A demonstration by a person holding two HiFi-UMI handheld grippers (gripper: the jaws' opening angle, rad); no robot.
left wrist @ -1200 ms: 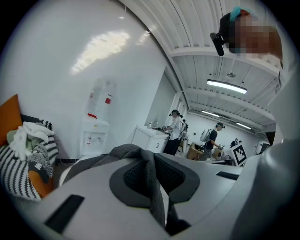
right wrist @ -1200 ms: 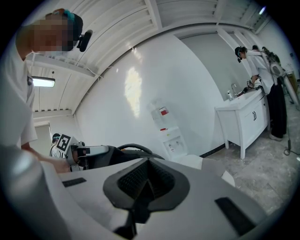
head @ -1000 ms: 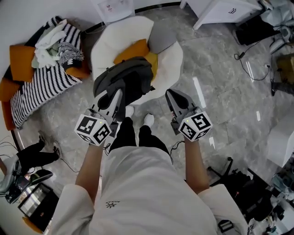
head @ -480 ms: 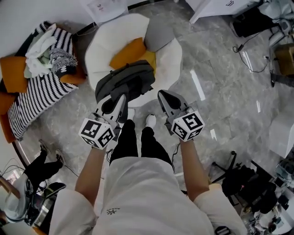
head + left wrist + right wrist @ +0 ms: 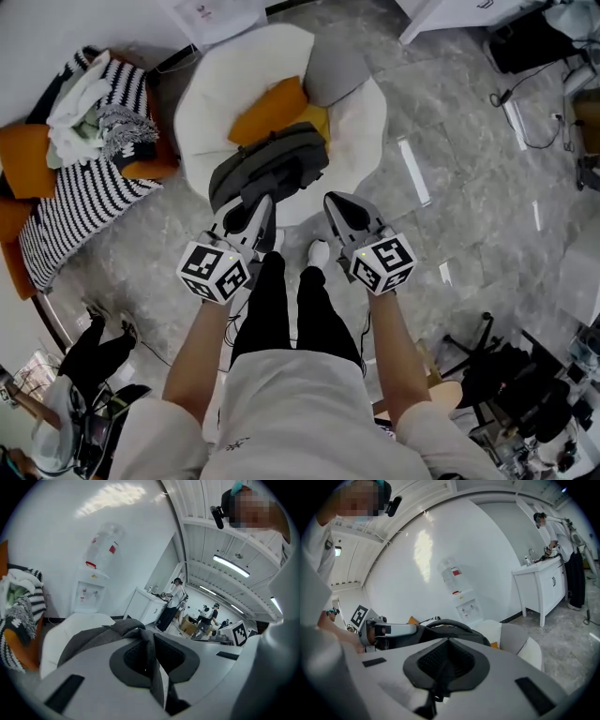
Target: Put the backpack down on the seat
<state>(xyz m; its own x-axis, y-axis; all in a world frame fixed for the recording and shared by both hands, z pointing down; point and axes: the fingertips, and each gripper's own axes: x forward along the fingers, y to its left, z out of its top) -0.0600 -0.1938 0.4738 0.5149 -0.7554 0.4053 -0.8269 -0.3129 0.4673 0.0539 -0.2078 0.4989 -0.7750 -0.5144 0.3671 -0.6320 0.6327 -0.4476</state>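
Note:
A dark grey backpack (image 5: 272, 169) hangs over the front part of a white padded seat (image 5: 211, 103); whether it rests on the seat I cannot tell. My left gripper (image 5: 265, 201) is shut on a grey strap (image 5: 149, 644) of the backpack, which runs between its jaws in the left gripper view. An orange cushion (image 5: 272, 108) and a grey cushion (image 5: 333, 70) lie at the back of the seat. My right gripper (image 5: 331, 201) hovers just right of the backpack, jaws together with nothing seen between them. The right gripper view shows the backpack (image 5: 450, 630) and the left gripper (image 5: 389, 630) ahead.
A sofa with a striped blanket (image 5: 84, 192), orange cushions and a pile of clothes stands at the left. A water dispenser (image 5: 91, 590) is behind the seat. My shoes (image 5: 319, 251) stand on the grey marble floor before the seat. Cables and bags lie at the right.
Both grippers have sunk with the backpack, which now hangs lower and closer over the seat's front part. The left gripper's hold on the strap is unchanged.

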